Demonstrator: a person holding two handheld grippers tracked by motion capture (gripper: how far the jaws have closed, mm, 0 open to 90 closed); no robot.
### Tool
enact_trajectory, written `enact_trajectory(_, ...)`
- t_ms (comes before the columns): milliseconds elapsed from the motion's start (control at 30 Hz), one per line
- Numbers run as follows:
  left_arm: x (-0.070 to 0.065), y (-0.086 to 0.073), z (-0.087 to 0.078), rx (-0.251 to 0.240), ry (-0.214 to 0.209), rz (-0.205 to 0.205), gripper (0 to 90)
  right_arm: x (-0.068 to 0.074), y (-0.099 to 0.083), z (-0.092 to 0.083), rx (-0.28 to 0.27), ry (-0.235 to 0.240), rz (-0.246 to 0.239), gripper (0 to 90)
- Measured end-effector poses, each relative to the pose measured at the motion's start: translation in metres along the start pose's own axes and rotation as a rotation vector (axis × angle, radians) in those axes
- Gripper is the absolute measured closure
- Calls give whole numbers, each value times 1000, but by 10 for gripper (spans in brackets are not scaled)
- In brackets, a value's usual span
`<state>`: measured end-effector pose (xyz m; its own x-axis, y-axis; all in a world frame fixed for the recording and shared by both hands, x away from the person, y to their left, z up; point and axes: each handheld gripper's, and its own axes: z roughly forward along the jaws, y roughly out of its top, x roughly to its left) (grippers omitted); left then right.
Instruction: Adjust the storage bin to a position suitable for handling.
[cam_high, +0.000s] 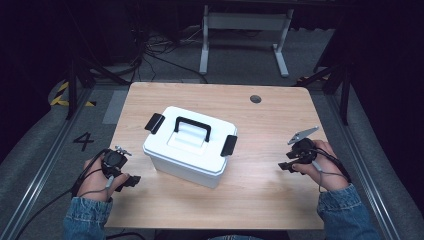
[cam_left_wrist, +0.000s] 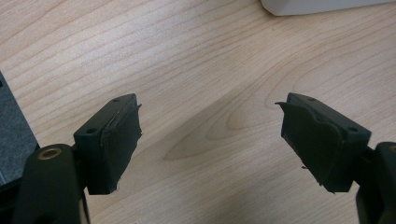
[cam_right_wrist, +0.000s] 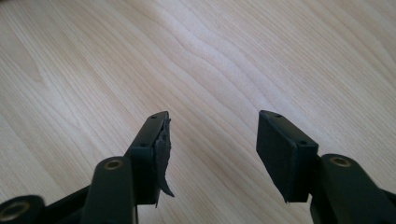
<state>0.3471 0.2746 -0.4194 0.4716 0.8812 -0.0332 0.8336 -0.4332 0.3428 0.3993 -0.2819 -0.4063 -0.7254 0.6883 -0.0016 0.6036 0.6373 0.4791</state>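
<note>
A white lidded box (cam_high: 190, 150) with a black carry handle (cam_high: 192, 127) and black side latches (cam_high: 154, 123) sits in the middle of the wooden table (cam_high: 260, 195). My left gripper (cam_high: 131, 181) rests near the table's front left, to the left of the box, with its jaws open and nothing between them. A corner of the box (cam_left_wrist: 322, 5) lies beyond the open left gripper (cam_left_wrist: 210, 135). My right gripper (cam_high: 286, 166) is held at the right side of the table, pointing toward the box. The right gripper (cam_right_wrist: 212, 140) stands open over bare wood.
A round dark grommet hole (cam_high: 255, 99) is in the table's far right part. Behind the table stand a white frame (cam_high: 245, 30) and cables on the grey floor. A floor marking "4" (cam_high: 83, 141) lies left of the table.
</note>
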Motion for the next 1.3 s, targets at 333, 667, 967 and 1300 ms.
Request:
enact_trajectory(333, -1, -1, -5, -68, 11, 42, 184, 5, 4, -3, -94, 74, 10, 491)
enact_trajectory(667, -1, -1, -9, -55, -23, -8, 200, 15, 26, -20, -171, 75, -10, 492)
enact_trajectory(967, -2, 2, -9, -53, -45, 4, 204, 24, 55, -43, -226, 118, -38, 511)
enact_trajectory(1300, -2, 5, -9, -68, -67, 16, 217, 37, 82, -59, -259, 172, -25, 536)
